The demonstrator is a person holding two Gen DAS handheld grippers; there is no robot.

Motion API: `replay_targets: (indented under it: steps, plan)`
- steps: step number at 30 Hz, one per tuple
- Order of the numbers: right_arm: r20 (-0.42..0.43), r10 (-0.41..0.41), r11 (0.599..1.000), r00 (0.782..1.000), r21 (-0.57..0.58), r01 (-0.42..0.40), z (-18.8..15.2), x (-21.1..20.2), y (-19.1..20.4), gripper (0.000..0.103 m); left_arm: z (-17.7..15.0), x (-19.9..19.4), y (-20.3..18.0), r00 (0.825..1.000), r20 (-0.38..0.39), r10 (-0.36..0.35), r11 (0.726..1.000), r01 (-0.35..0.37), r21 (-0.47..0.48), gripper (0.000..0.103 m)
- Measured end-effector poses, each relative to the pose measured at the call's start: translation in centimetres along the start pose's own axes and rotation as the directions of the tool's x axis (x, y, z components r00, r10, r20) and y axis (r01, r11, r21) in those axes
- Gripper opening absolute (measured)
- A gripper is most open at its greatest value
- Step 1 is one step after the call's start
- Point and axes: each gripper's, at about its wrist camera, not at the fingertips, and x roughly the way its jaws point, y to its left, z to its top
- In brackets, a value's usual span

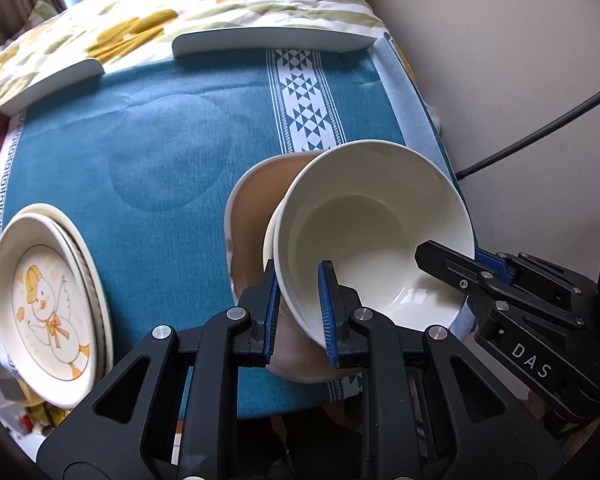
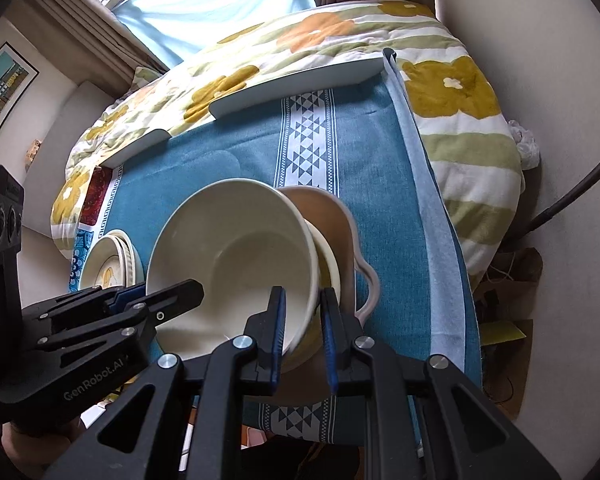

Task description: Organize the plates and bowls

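Note:
A cream bowl (image 1: 364,232) sits nested in another cream bowl, inside a tan bowl (image 1: 256,200) on the blue cloth. My left gripper (image 1: 298,312) is shut on the top bowl's near-left rim. My right gripper (image 2: 303,332) is shut on the same bowl's (image 2: 236,248) opposite rim; it shows in the left wrist view (image 1: 472,276) at the right. The tan bowl (image 2: 328,216) has a wavy pink edge. A stack of plates with a duck picture (image 1: 48,304) lies at the left, also in the right wrist view (image 2: 108,260).
The blue patterned cloth (image 1: 172,128) covers a tray-like table with white raised edges (image 1: 272,40) on a flowered quilt (image 2: 452,80). A wall and a black cable (image 1: 540,132) are at the right.

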Motion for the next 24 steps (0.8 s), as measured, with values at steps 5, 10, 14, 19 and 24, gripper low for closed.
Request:
replay_targets:
  steps: [5,10,14,19,24]
  plan:
    - [-0.003,-0.024,1.0,1.0,-0.012,0.024,-0.4,0.4,0.1,0.016,-0.1,0.6,-0.4,0.999,-0.009,0.039,0.999,-0.039,0.033,0.016]
    - [-0.003,-0.059,0.997,0.998,-0.04,0.059,-0.5,0.6,0.5,0.016,-0.2,0.8,-0.9,0.997,0.005,0.078,0.994,-0.078,0.071,0.016]
    - [-0.008,-0.082,0.995,0.997,-0.058,0.082,-0.2,0.8,0.7,0.016,-0.3,0.8,-1.0,0.995,0.014,0.098,0.991,-0.099,0.086,0.016]
    - [-0.019,-0.099,0.993,0.995,-0.074,0.097,-0.1,0.9,0.9,0.016,-0.2,0.9,-1.0,0.993,0.013,0.117,0.989,-0.118,0.091,0.016]
    - [-0.029,-0.106,0.992,0.994,-0.074,0.104,0.1,0.9,1.1,0.016,-0.2,0.9,-0.9,0.993,0.015,0.116,0.989,-0.117,0.092,0.016]
